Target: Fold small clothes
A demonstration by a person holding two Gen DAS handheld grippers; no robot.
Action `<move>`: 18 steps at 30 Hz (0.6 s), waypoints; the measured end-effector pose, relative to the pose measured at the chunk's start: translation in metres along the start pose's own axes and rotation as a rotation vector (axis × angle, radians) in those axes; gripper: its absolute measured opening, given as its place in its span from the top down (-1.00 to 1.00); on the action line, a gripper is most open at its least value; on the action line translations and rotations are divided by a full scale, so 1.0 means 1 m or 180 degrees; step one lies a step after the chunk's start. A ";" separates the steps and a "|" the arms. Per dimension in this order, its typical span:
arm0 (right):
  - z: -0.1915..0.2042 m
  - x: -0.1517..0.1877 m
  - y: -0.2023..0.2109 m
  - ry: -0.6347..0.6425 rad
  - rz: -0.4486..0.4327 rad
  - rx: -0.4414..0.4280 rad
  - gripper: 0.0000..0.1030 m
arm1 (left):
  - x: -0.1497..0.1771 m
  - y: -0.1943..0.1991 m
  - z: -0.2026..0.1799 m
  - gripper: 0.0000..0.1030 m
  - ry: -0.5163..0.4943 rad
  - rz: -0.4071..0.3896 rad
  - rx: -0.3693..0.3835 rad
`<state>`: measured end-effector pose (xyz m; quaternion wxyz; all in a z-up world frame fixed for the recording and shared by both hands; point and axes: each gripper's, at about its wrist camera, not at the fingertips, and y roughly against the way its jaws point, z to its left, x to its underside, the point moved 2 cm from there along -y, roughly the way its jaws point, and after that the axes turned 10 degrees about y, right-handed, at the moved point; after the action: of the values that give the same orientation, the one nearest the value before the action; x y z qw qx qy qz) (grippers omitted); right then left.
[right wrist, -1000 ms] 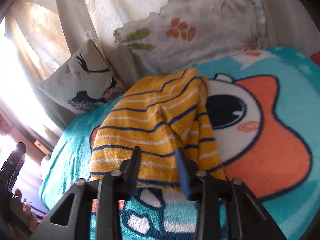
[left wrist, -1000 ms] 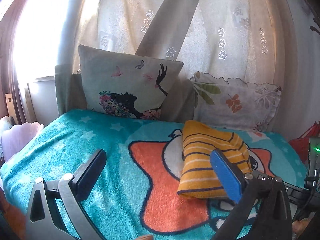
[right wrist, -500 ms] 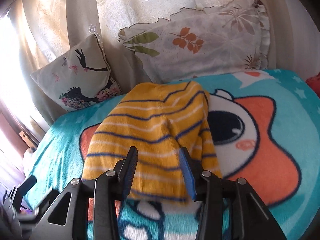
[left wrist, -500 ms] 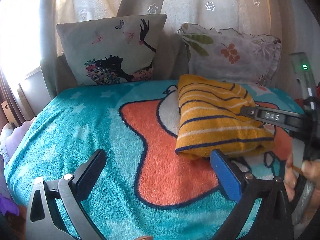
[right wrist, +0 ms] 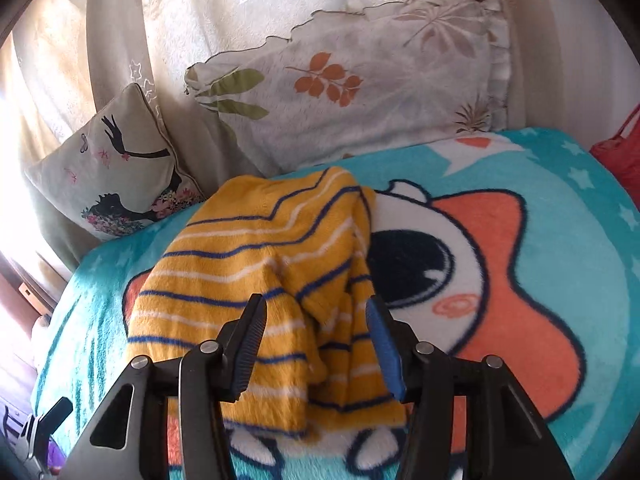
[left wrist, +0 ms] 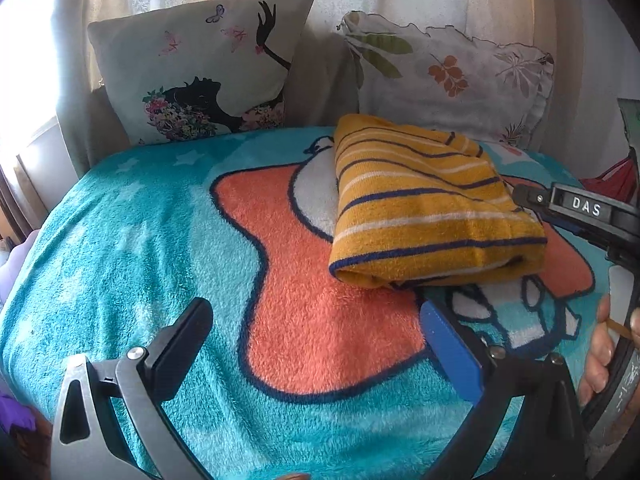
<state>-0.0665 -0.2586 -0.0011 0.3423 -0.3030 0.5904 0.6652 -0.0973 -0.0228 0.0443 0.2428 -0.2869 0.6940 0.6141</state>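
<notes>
Between the opening jaws of the right gripper (right wrist: 316,344) lies the folded yellow knit top with blue and white stripes (right wrist: 256,280) — let go gently, lift straight off — left gripper (left wrist: 316,344) wide apart, empty.

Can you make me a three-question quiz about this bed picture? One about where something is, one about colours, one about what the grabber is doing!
1. Where does the striped top lie?
A. on the blanket
B. on a pillow
C. on the floor

2. What colour is the striped top mostly?
A. green
B. yellow
C. pink

3. How is the left gripper?
A. shut on the top
B. holding a pillow
C. open, holding nothing

Answers:
1. A, it rests folded on the blanket, in front of the leaf pillow.
2. B, yellow with blue and white stripes.
3. C, its fingers stand wide apart over bare blanket.
</notes>
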 end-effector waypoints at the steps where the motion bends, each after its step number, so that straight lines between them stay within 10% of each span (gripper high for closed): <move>1: -0.002 0.005 0.004 -0.0010 -0.0004 0.0045 -0.10 | 0.001 0.000 -0.002 -1.00 -0.0012 0.0006 0.0009; 18: 0.024 0.051 0.028 0.0400 0.0058 0.0463 -0.23 | 0.010 -0.003 -0.005 -1.00 -0.0004 0.0164 0.0147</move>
<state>-0.1190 -0.2313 -0.0236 0.3196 -0.3130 0.6602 0.6034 -0.1025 -0.0293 0.0360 0.2339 -0.2629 0.7150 0.6042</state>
